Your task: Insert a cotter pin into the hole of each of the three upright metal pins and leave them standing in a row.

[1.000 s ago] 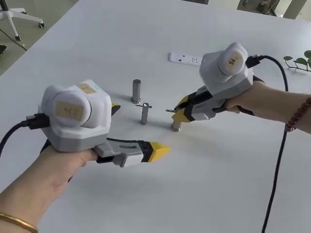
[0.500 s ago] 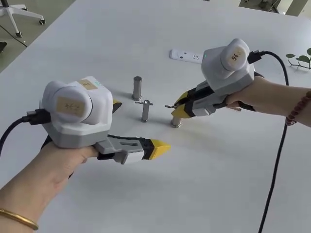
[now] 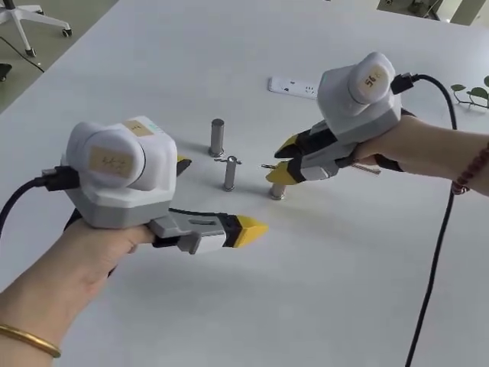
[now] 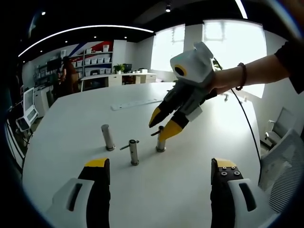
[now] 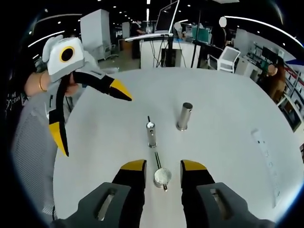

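Three upright metal pins stand on the white table [image 3: 153, 61]. The far pin [image 3: 218, 136] has a bare top. The middle pin [image 3: 229, 173] carries a cotter pin [image 3: 227, 161] through its hole. A second cotter pin [image 3: 267, 166] pokes out of the nearest pin [image 3: 278, 189]. My right gripper [image 3: 283, 159] is open, its jaws standing either side of that pin's top [image 5: 162, 176] without touching it. My left gripper [image 3: 220, 194] is held wide open and holds nothing, in front of the row [image 4: 134, 152].
A white power strip [image 3: 294, 88] lies behind the pins. A green plant sprig [image 3: 474, 98] sits at the right edge, and an office chair [image 3: 23, 23] stands on the floor at the far left. A black cable [image 3: 439, 229] trails from my right gripper.
My right gripper's jaws have opened off the cotter pin, which stays in the nearest pin. The left gripper has barely moved.
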